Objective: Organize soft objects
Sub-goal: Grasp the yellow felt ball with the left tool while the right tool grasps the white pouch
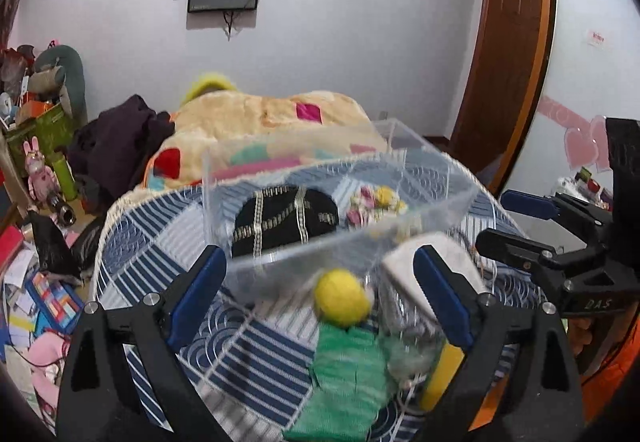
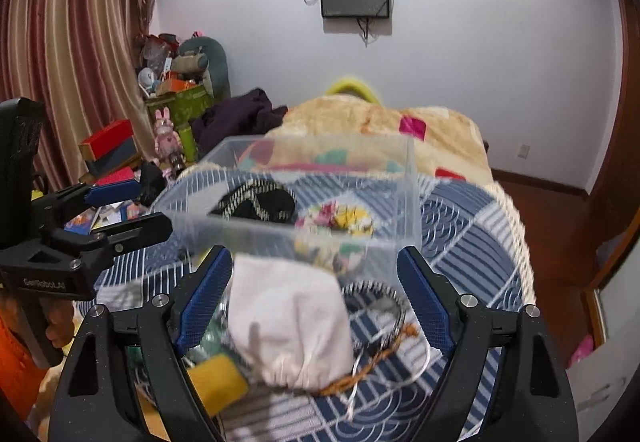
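Observation:
A clear plastic bin stands on the blue-and-white quilt. Inside it lie a black cloth with gold trim and a floral cloth. In front of the bin lie a yellow ball, a green cloth, a white drawstring pouch and a yellow sponge. My left gripper is open above the ball and green cloth. My right gripper is open around the white pouch, a little above it.
A beige fleece blanket covers the far part of the bed. A dark garment lies at its left. The floor at the left is littered with toys, boxes and papers. A brown cord with wire loops lies right of the pouch.

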`<action>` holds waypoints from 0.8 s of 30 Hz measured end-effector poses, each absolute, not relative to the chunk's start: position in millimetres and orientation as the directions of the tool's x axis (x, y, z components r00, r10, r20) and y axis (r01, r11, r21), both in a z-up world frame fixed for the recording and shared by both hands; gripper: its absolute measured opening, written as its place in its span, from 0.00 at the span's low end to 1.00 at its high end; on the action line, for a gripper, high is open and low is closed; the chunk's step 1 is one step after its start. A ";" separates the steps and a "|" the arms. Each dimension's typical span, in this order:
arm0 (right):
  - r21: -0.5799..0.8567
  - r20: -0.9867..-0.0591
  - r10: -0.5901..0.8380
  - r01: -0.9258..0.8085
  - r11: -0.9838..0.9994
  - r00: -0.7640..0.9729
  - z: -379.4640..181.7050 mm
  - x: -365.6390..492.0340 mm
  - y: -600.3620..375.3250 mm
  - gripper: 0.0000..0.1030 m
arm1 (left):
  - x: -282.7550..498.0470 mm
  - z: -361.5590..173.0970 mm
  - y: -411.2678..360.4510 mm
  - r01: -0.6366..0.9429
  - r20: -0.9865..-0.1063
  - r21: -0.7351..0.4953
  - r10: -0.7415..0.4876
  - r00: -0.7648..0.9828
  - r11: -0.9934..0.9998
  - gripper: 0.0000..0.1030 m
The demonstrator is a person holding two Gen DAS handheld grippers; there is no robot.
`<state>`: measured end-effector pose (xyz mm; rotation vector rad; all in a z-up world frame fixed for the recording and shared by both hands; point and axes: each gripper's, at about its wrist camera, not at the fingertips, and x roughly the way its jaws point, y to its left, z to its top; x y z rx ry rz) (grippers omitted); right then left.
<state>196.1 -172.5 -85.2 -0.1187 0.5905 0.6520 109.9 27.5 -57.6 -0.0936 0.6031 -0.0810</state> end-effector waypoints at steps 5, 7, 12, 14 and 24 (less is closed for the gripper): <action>0.110 -0.604 0.529 -0.594 0.797 0.597 -110.2 193.4 -172.3 0.81 | 104.6 -82.0 21.1 0.055 -0.592 -0.124 -0.118 0.797 0.991 0.93; 0.128 -0.620 0.526 -0.587 0.800 0.582 -119.1 196.9 -173.6 0.80 | 110.2 -91.8 19.9 0.045 -0.614 -0.138 -0.121 0.780 0.989 0.91; 0.185 -0.636 0.543 -0.576 0.796 0.547 -131.3 201.4 -178.3 0.80 | 130.2 -107.3 22.2 0.033 -0.655 -0.196 -0.155 0.740 0.980 0.73; 0.196 -0.635 0.553 -0.580 0.791 0.539 -132.7 201.2 -178.7 0.76 | 135.8 -111.5 23.2 0.033 -0.663 -0.216 -0.172 0.729 0.976 0.68; 0.199 -0.626 0.582 -0.616 0.762 0.519 -132.3 195.9 -174.7 0.37 | 145.1 -122.2 18.4 0.073 -0.664 -0.274 -0.243 0.707 0.959 0.41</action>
